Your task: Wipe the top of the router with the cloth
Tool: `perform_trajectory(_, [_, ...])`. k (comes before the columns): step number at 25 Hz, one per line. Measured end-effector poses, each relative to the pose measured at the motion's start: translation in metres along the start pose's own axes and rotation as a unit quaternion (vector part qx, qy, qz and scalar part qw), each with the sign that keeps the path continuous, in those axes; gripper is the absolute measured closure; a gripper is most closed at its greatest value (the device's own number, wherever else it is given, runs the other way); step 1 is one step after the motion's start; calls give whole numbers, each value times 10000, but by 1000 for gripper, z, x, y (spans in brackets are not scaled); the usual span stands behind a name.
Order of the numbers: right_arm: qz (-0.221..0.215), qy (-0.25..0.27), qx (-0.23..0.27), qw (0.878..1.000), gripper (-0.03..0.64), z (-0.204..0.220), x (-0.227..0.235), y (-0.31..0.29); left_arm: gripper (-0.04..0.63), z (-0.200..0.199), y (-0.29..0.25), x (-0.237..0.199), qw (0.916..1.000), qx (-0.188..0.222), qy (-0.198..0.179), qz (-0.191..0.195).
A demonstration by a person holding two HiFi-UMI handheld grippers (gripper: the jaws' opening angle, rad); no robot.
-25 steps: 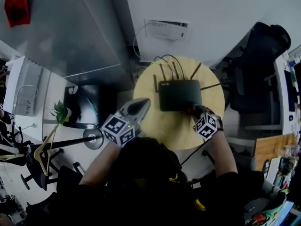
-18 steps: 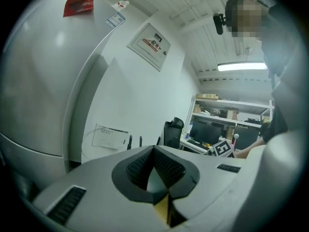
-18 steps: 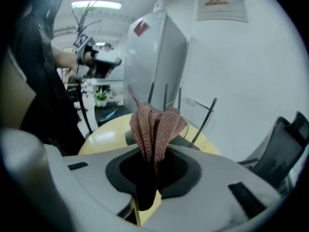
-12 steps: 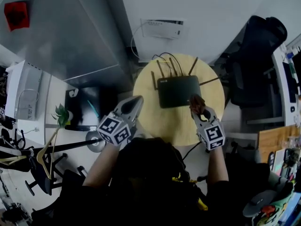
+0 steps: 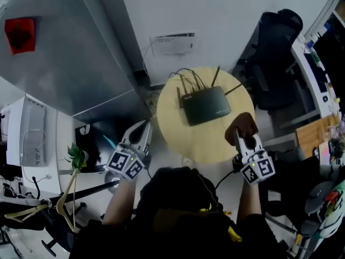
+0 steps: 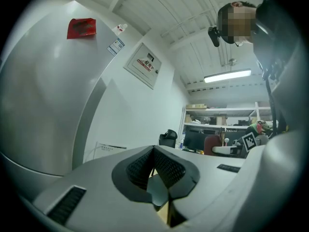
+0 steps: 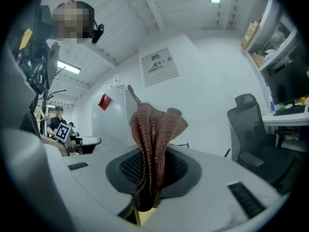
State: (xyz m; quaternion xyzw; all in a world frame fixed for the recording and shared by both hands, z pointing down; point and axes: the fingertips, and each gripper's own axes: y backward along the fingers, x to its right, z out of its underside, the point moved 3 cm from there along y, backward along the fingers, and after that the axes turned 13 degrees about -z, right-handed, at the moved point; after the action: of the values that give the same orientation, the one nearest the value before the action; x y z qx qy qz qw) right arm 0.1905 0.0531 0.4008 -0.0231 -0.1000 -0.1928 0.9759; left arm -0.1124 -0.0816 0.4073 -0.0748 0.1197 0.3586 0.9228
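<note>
Grips the cloth point(image 5: 243, 124) in the right gripper point(image 5: 240, 138) jaws, seemingly just off the table point(image 5: 207, 147) right rim, apart from the router point(image 5: 205, 106) mid-table. Holds the left gripper point(image 5: 141, 131) closed, empty.

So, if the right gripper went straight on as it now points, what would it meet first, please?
Likely the router, by the head view; yet the right gripper looks toward the wall, so it may pass above.

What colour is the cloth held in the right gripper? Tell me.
Reddish-brown, with a knitted texture: the cloth shows best in the right gripper view.
</note>
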Motion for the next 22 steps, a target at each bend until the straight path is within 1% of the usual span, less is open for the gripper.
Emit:
perform_trajectory(2, [112,17,119,9999,554,-6,-23,9,597,2,12,-3,9999,-2,27,139])
perform_trajectory(4, [172,96,133,9997,554,-10,-48,16,597,3,23,-3,9996,-2,-8,284])
perform_trajectory(7, [235,369,52,9990,554,-13,-83,29,597,8,35,4,9988,-20,-157,466])
perform_trajectory(10, [375,670,-87,9970,554,-8,-101,47,597,9,39,13,9981,-11,-280,556])
perform_trajectory(14, [498,902,-241,9944,554,3,-107,70,597,10,54,27,9981,35,-365,496])
perform_trajectory(16, [518,839,-123,9950,554,3,-108,85,597,11,65,36,9981,49,-417,442])
perform_trajectory(19, [451,679,251,9964,554,-12,-114,109,597,11,78,53,9985,107,-420,322])
perform_trajectory(22, [473,831,171,9953,554,-11,-114,149,597,18,86,77,9991,167,-345,185])
